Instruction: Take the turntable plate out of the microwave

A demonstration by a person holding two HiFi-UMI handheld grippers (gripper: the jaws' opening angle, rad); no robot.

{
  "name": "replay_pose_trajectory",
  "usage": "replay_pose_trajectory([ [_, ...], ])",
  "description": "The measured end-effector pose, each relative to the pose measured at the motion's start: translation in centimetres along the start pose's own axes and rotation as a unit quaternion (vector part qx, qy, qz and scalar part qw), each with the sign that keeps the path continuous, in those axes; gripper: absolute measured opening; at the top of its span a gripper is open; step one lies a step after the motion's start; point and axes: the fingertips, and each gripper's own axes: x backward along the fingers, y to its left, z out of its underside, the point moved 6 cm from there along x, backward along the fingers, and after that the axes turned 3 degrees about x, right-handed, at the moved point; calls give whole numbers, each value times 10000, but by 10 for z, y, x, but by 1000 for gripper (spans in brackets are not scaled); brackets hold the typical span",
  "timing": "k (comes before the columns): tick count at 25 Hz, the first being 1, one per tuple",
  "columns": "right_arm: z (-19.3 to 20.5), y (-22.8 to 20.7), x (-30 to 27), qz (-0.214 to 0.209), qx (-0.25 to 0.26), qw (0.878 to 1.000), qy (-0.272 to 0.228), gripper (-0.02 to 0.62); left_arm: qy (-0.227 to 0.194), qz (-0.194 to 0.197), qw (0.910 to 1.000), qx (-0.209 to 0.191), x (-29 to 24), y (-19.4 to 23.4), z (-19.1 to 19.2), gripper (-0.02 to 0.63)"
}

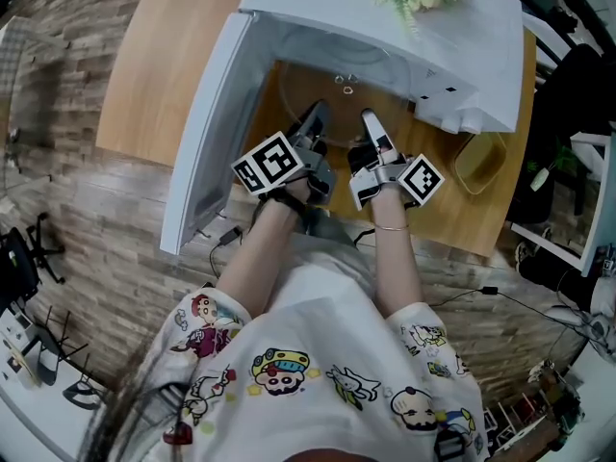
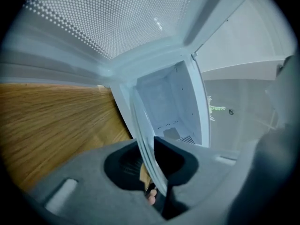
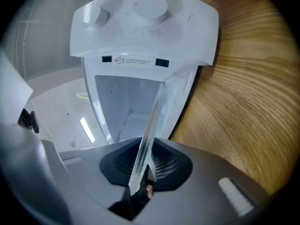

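Task state: the turntable plate (image 1: 322, 94) is gripped on its near rim by both grippers and sits at the open mouth of the microwave (image 1: 385, 17), over the wooden table (image 1: 164, 56). The door (image 1: 207, 133) is swung wide to the left. I judge the grasp and lift-off done and the withdrawal partly done. What is left is to bring the far rim clear of the opening and set the plate down outside. Left gripper (image 1: 316, 115) pinches the plate on the left of the near rim and right gripper (image 1: 371, 123) on the right, close beside each other. Head view alone gives me the whole glass disc with its centre hub, but I cannot read there whether the pads bite. The left gripper view settles that: the plate (image 2: 145, 139) runs edge-on between the dark pads of the left gripper (image 2: 150, 161), jaws pressed on the glass. The right gripper view shows the same for the right gripper (image 3: 145, 165) on the plate (image 3: 150, 130), plus the bare cavity behind, which the head view hides under the microwave top.
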Motion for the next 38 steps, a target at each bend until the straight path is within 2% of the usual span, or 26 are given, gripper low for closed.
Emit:
replay_pose_trajectory([
  [20, 57, 41, 117, -91, 188, 9996, 188, 69, 125, 288, 9995, -89, 109, -34, 78, 55],
  [38, 103, 113, 204, -410, 703, 9959, 393, 71, 407, 696, 9966, -166, 210, -85, 124, 55],
])
